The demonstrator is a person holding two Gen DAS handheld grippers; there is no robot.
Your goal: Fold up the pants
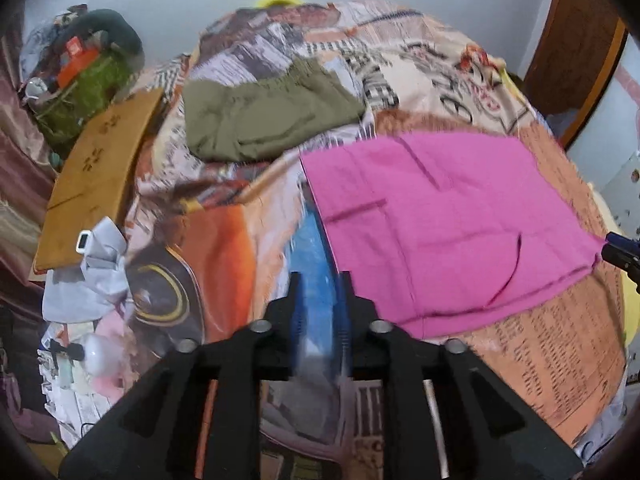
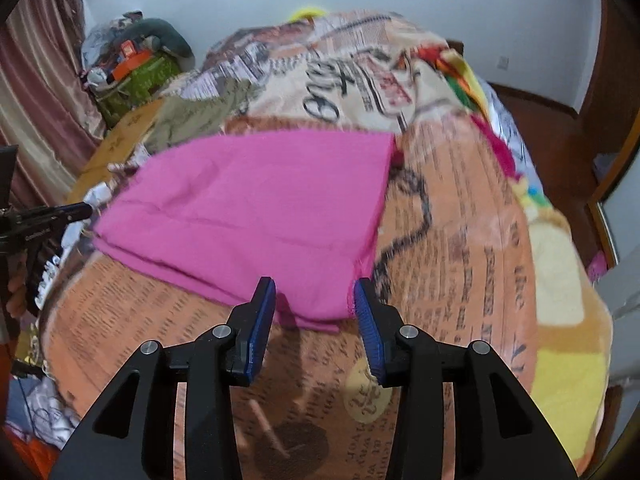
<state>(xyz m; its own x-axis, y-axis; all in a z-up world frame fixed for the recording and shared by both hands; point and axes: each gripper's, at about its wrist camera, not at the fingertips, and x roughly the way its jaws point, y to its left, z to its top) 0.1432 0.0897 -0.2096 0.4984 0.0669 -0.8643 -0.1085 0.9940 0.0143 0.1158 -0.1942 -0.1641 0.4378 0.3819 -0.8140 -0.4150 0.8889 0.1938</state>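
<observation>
The pink pants (image 1: 444,224) lie folded into a flat rectangle on the patterned bedspread (image 1: 560,344); they also show in the right wrist view (image 2: 256,216). My left gripper (image 1: 319,292) is to the left of the pants, its jaws a little apart with nothing held. My right gripper (image 2: 315,304) is open and empty, just in front of the near right corner of the pants. Its tip shows at the right edge of the left wrist view (image 1: 620,250).
Folded olive-green pants (image 1: 268,120) lie farther back on the bed. A wooden board (image 1: 96,176), a green bag (image 1: 84,92) with clutter, and grey cloth (image 1: 96,272) are at the left. A curtain (image 2: 32,92) hangs at the left, a wooden door (image 1: 576,40) at the right.
</observation>
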